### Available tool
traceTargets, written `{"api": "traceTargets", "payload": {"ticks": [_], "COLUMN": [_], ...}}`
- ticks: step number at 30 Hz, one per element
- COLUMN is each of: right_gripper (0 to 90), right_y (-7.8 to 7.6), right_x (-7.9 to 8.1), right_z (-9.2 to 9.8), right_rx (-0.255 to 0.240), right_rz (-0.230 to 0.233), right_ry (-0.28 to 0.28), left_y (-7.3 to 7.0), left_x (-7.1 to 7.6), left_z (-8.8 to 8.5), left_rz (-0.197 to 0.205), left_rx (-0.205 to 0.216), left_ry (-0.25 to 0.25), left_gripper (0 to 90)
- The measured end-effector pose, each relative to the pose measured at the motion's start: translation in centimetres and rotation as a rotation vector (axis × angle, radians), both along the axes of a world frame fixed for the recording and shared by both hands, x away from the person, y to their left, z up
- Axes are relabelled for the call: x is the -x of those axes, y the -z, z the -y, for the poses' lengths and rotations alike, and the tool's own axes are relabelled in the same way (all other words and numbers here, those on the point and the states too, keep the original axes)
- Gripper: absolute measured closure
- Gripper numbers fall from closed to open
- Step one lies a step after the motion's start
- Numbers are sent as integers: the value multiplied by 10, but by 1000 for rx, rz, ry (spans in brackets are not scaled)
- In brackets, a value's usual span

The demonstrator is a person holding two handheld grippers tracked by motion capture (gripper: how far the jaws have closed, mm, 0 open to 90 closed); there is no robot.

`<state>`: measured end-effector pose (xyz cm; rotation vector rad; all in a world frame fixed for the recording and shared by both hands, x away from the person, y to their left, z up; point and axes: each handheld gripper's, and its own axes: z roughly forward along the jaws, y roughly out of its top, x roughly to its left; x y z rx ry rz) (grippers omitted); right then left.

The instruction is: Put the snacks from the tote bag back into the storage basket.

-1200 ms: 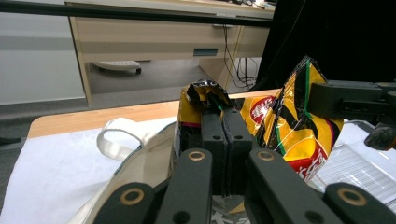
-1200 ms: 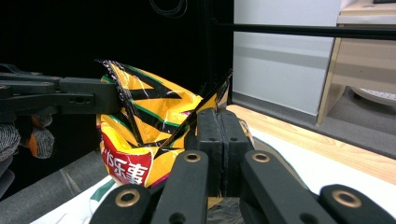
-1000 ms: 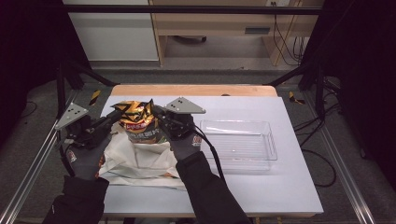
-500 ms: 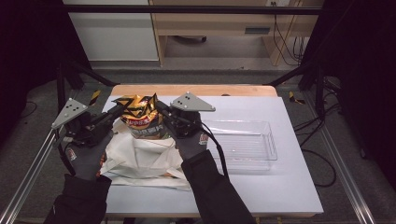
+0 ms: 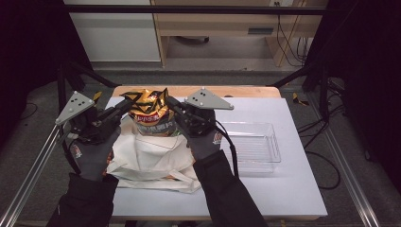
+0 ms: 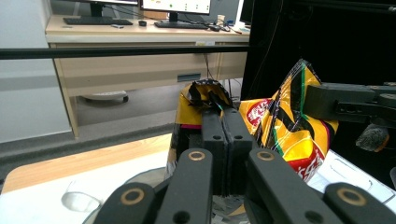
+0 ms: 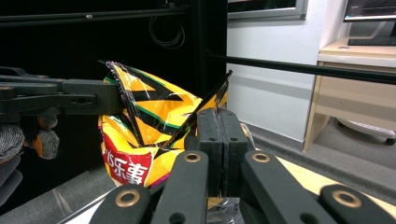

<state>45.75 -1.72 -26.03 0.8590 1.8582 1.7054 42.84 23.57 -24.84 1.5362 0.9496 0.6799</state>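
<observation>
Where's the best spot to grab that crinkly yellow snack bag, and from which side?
By the flat sealed top edge, one corner from each side. The snack bag stands upright above the white cloth bag, its belly puffy but its top thin enough to pinch. The left gripper and right gripper are shut on opposite top corners, which probably keeps it from swinging.

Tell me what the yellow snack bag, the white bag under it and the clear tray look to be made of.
Snack bag: glossy printed foil or plastic film, by its sharp creases and glints. White bag: probably matte woven cloth, from its soft folds and strap. Clear tray: seemingly rigid transparent plastic; the table shows through its ribbed floor.
</observation>
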Motion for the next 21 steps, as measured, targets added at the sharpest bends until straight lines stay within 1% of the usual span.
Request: {"api": "traceTargets", "payload": {"ticks": [4, 5, 8, 10, 11, 12, 13, 14, 15, 17, 18, 19, 20, 21], "right_gripper": [900, 900, 900, 900, 900, 900, 900, 900, 900, 900, 900, 900, 900, 900], "right_y": [-5, -5, -8, -9, -9, -9, -9, -9, -9, -8, -8, -8, -7, -7], "right_x": [0, 0, 1, 2, 2, 2, 2, 2, 2, 2, 2, 2, 1, 1], "right_z": [10, 10, 18, 23, 23, 28, 28, 32, 35, 37, 42, 42, 48, 48], "right_rx": [-4, -4, -2, -5, -5, -1, -1, -1, 0, 1, 6, 6, 4, 4], "right_rz": [6, 6, 14, 13, 13, 14, 14, 12, 11, 11, 12, 12, 9, 9], "right_ry": [14, 14, 24, 30, 30, 41, 41, 51, 55, 61, 68, 68, 75, 75], "left_y": [-4, -4, -6, -7, -7, -6, -6, -5, -5, -4, -3, -3, -2, -2], "left_x": [-2, -2, -4, -5, -5, -8, -8, -10, -10, -12, -14, -14, -16, -16], "left_z": [10, 10, 17, 20, 22, 27, 27, 32, 32, 38, 42, 42, 51, 51], "left_rz": [0, 0, 4, 3, 3, 3, 3, 1, 1, -1, -3, -3, -5, -5], "left_rx": [2, 2, 6, 9, 8, 13, 13, 15, 15, 17, 17, 17, 15, 15], "left_ry": [13, 13, 25, 27, 30, 36, 36, 41, 41, 46, 51, 51, 59, 59], "left_gripper": [891, 891, 891, 892, 892, 891, 892, 891, 892, 891, 891, 891, 891, 891]}}
